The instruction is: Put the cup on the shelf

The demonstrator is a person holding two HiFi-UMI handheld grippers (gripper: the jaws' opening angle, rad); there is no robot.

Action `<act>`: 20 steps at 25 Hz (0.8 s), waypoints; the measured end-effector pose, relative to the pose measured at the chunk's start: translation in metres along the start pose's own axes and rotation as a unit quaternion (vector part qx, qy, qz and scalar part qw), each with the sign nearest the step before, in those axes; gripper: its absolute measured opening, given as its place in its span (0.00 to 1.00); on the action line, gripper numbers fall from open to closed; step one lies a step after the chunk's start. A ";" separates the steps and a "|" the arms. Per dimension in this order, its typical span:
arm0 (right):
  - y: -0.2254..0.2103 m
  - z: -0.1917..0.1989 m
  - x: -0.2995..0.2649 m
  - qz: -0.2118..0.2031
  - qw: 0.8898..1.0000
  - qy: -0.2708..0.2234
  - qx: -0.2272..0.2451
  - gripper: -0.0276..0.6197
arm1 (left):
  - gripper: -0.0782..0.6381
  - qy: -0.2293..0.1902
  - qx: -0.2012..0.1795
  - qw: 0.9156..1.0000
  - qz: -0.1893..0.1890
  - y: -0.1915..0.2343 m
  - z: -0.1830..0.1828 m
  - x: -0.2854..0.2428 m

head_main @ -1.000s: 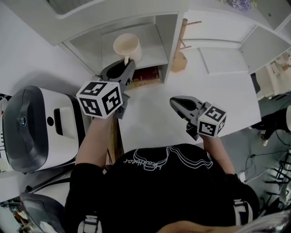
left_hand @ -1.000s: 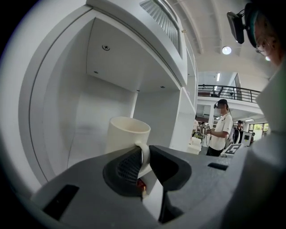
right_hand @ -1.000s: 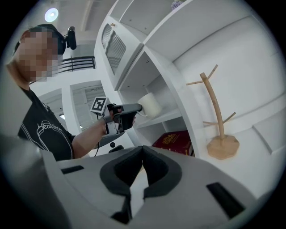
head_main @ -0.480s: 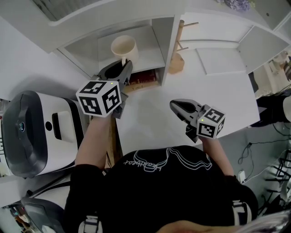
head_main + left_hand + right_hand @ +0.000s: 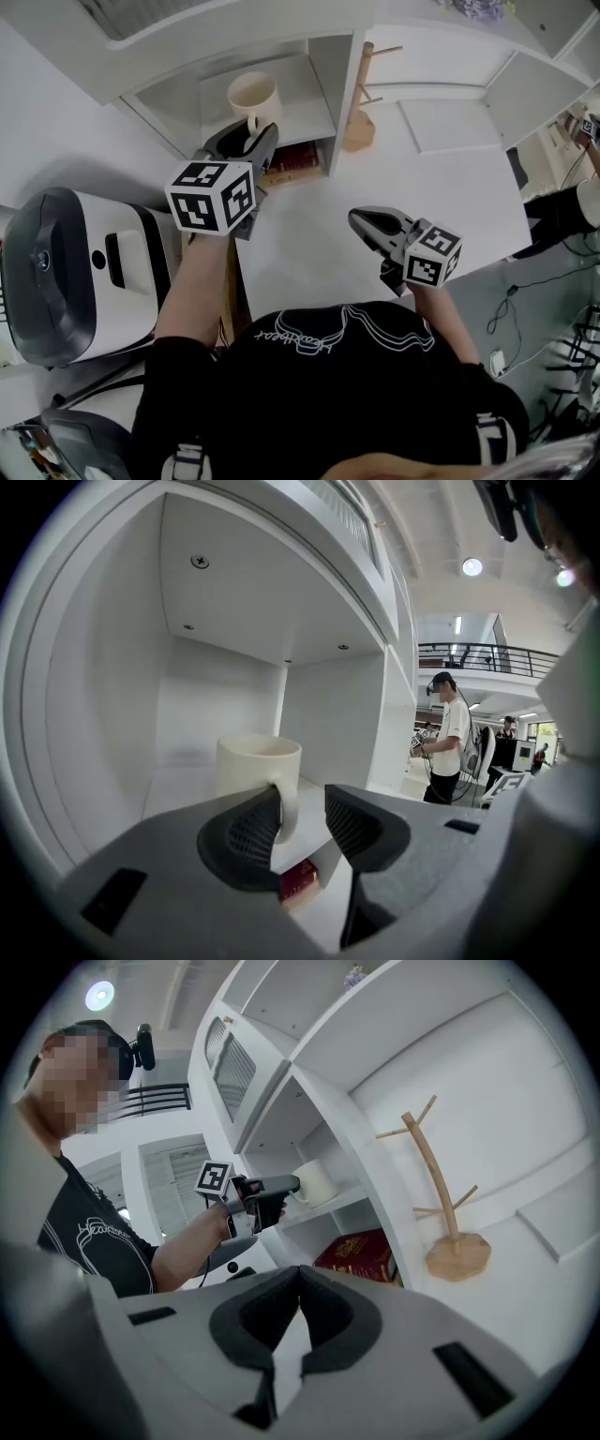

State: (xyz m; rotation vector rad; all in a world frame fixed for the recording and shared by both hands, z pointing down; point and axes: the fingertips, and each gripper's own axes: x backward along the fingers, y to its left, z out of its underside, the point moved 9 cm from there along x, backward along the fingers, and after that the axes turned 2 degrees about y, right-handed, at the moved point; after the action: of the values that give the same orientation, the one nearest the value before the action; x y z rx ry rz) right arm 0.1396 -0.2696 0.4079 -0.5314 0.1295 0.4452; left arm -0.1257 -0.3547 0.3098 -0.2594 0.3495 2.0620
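Observation:
A cream cup (image 5: 253, 97) stands upright on the white shelf (image 5: 311, 105), in its upper compartment, with its handle towards me. My left gripper (image 5: 254, 137) reaches in at the cup; its jaws have just been opening. In the left gripper view the cup (image 5: 258, 764) has its handle between the jaws of the left gripper (image 5: 302, 810). The handle lies by the left pad, with a clear gap to the right pad. My right gripper (image 5: 362, 218) hovers over the white table, shut and empty, as its own view (image 5: 300, 1283) shows.
A red book (image 5: 298, 154) lies in the compartment below the cup. A wooden mug tree (image 5: 361, 127) stands on the table (image 5: 441, 178) right of the shelf wall. A white and grey appliance (image 5: 66, 272) sits at the left. People stand far off in the room.
The left gripper's jaws have spread apart around the cup's handle, letting go of it. The cup stays on the shelf. The right gripper has hardly moved.

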 end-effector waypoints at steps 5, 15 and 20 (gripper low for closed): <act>0.011 0.000 0.007 0.004 1.000 -0.011 0.002 0.05 | 0.38 -0.008 0.008 1.000 -0.007 -0.005 0.004 0.010; 0.049 0.011 0.018 0.003 1.000 -0.016 0.015 0.05 | 0.42 -0.020 0.008 1.000 0.012 -0.011 0.013 0.028; 0.062 0.020 0.027 0.009 1.000 -0.016 0.012 0.05 | 0.42 -0.020 -0.011 1.000 0.003 -0.011 0.015 0.033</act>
State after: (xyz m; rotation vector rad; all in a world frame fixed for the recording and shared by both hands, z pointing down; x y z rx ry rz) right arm 0.1363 -0.2014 0.3906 -0.4992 0.1085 0.4700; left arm -0.1329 -0.3178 0.3122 -0.2303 0.3034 2.0751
